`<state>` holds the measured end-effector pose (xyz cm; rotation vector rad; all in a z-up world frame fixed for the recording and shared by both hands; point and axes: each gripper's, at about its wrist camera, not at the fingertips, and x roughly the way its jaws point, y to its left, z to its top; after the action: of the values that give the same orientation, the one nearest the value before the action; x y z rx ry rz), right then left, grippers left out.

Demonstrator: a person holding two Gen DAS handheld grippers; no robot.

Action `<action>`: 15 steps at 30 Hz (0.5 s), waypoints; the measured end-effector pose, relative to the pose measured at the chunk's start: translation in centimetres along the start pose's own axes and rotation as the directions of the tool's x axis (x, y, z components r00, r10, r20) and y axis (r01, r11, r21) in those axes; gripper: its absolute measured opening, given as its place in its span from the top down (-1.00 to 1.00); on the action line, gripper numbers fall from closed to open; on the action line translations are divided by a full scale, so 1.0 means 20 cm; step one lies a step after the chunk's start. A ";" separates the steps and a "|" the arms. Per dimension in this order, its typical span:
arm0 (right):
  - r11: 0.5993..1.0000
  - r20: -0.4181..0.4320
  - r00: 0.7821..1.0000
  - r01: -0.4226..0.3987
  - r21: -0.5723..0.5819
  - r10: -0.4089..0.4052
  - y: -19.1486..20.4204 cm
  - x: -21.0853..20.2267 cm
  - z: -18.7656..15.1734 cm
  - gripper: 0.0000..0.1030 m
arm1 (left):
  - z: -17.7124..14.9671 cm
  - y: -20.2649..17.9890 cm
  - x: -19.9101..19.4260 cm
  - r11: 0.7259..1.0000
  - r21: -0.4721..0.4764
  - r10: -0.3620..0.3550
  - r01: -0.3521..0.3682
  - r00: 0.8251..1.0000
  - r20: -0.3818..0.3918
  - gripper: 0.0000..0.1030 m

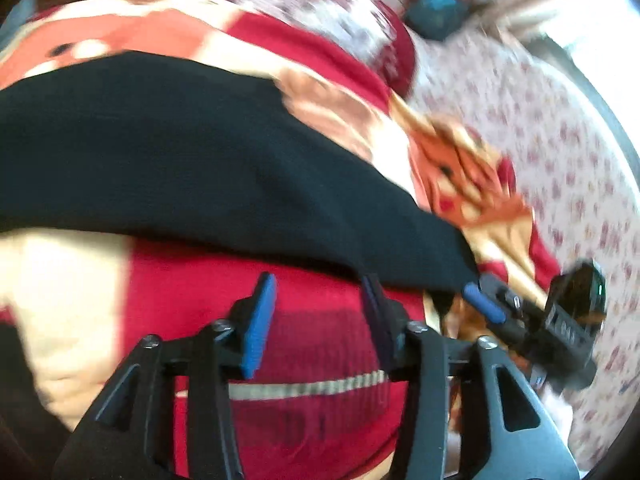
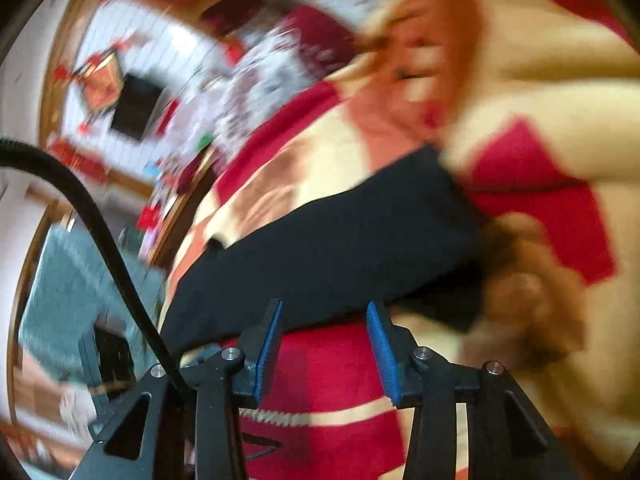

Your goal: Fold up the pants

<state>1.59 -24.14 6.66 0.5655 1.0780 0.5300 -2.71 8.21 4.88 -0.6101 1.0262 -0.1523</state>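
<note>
Surroundings first, read from left to right in my left wrist view: a red, cream and orange patterned blanket [image 1: 168, 280] covers the bed, a white cloth with small red print [image 1: 540, 128] lies past its right edge, and a blurred teal object [image 1: 436, 12] sits at the top right. My right gripper [image 1: 492, 304] enters low at the right, its blue pad touching or just beside the right end of the pants [image 1: 180, 152]; blur prevents a firmer reading.

In my right wrist view, a black cable [image 2: 100, 240] arcs down the left side, in front of a window with red ornaments [image 2: 100, 80]. A blurred brown furry shape [image 2: 528, 292] lies against the right end of the pants [image 2: 320, 248].

The black pants lie flat on the blanket as one long band, long axis running across both views, right end tapering lower in the left view.

My left gripper [image 1: 316, 320] has its jaws parted with nothing between them, just short of the near edge of the pants. My right gripper [image 2: 328, 344] is likewise parted and empty, pads just short of that near edge.

Bare blanket lies between both grippers and the near edge.
</note>
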 end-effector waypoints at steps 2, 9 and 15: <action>0.995 -0.039 0.996 -0.076 -0.061 0.074 0.10 0.07 0.01 0.17 | 0.02 0.14 -0.09 0.995 -0.096 0.028 -0.025 0.999 0.028 0.01; 0.936 -0.248 0.958 -0.213 -0.280 0.144 0.48 0.52 -0.03 0.07 | 0.04 0.65 -0.36 0.922 -0.364 0.188 -0.132 0.974 0.124 0.01; 0.858 -0.343 0.927 -0.294 -0.422 0.149 0.76 0.78 -0.09 0.04 | -0.01 0.94 -0.50 0.858 -0.494 0.238 -0.137 0.960 0.147 -0.06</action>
<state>3.97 -2.37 5.80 0.1820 1.1219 1.0780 -11.12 27.49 2.08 -0.9505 0.9191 0.3479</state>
